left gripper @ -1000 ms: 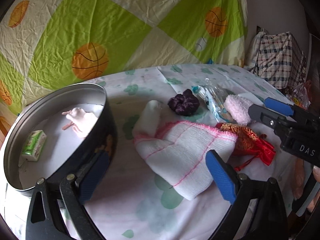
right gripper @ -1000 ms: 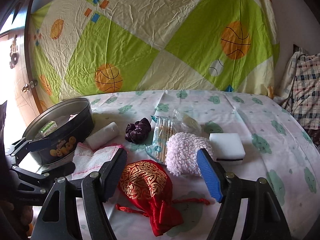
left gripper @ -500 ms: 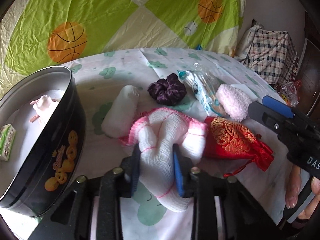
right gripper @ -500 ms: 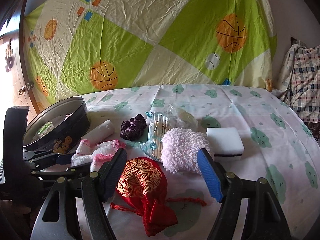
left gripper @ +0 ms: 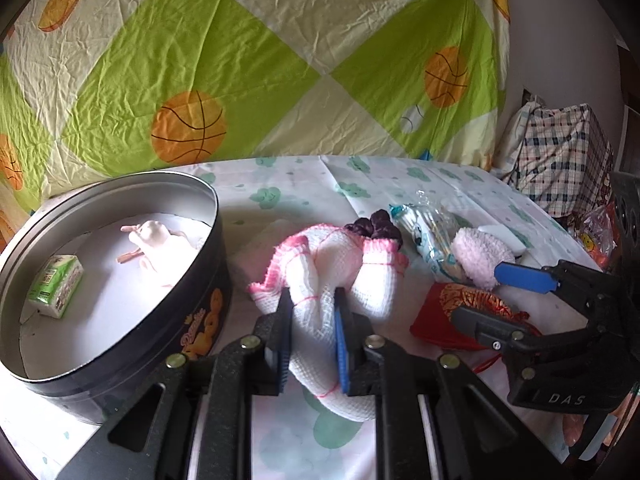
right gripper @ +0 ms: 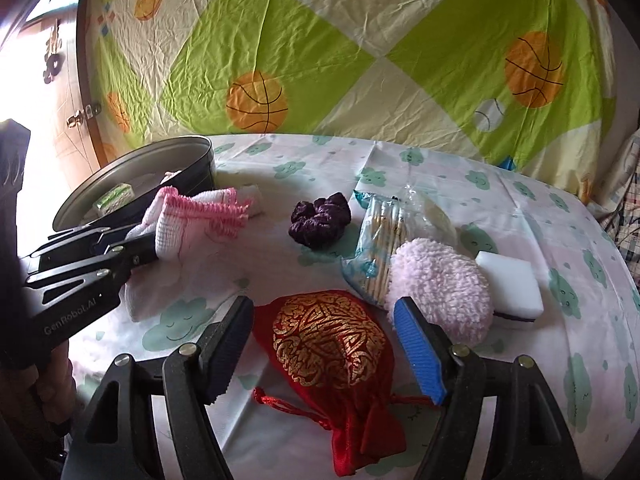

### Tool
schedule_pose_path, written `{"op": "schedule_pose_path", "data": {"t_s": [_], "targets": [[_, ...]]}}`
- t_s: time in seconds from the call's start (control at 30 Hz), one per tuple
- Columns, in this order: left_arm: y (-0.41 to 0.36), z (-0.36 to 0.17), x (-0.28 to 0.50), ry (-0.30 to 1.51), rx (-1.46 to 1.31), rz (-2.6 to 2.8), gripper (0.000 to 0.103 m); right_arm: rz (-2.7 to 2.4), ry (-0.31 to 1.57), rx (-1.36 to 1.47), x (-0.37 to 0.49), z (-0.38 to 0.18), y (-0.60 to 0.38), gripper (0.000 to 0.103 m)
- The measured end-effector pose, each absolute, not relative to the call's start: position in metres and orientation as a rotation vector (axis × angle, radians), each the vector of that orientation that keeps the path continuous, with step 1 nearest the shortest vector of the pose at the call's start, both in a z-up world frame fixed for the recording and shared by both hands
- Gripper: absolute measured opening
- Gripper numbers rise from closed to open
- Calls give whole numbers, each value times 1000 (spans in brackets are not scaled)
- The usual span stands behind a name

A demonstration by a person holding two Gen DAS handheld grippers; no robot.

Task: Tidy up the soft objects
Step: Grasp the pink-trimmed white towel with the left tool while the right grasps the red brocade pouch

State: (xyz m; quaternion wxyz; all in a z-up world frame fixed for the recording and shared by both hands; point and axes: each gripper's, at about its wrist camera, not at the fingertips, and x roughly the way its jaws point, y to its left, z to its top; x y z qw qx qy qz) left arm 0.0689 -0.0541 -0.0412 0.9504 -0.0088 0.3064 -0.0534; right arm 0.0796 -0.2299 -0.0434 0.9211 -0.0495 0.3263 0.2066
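Pinched between the two pads of the left gripper [left gripper: 311, 330] is a white waffle cloth with pink edging [left gripper: 340, 268]; the jaws are closed tight on its bunched middle. The cloth is raised at its gripped part, while one end is seen resting on the cloud-print tablecloth [left gripper: 288, 196]. Just to the left of the cloth a round black tin [left gripper: 200, 320] is placed, its lid off. Inside the tin a small green packet [left gripper: 56, 286] and a pale pink soft toy [left gripper: 154, 236] are found on a white lining.

Behind the cloth a dark purple scrunchie [right gripper: 320, 220] is lying. To the right of the cloth, a clear bag of wooden sticks [right gripper: 378, 248], a fluffy pink pad [right gripper: 440, 288] and a white sponge block [right gripper: 512, 284] are set close together, the pad touching both the bag and the sponge.

In front and to the right of the cloth, a red and gold drawstring pouch [right gripper: 332, 352] is lying on the tablecloth. The right gripper [right gripper: 324, 350] is held wide over this pouch, one finger at each side, and the pads are not pressed on it.
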Motion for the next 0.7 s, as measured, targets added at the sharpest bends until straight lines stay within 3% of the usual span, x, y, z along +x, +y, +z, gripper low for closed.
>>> {"op": "schedule_pose_path", "data": {"t_s": [0.23,0.33,0.4,0.43,0.53,0.7], "targets": [[-54,-41,66,610,-16,-106,16,461,756,-128,90,-54,-220,71],[-53,-41,65,605,-20,-103,16,465,827,-126,99,-63,-218,64],[-53,-40,64,601,-20,-102,16,470,858,-124,103,-67,-217,55],[-53,-40,64,598,-21,-99,16,469,862,-127,103,-68,-217,44],[-54,-38,61,582,-17,-101,16,470,848,-143,99,-66,-215,32],[-52,-35,59,563,-9,-98,16,458,786,-174,88,-58,-210,27]]}}
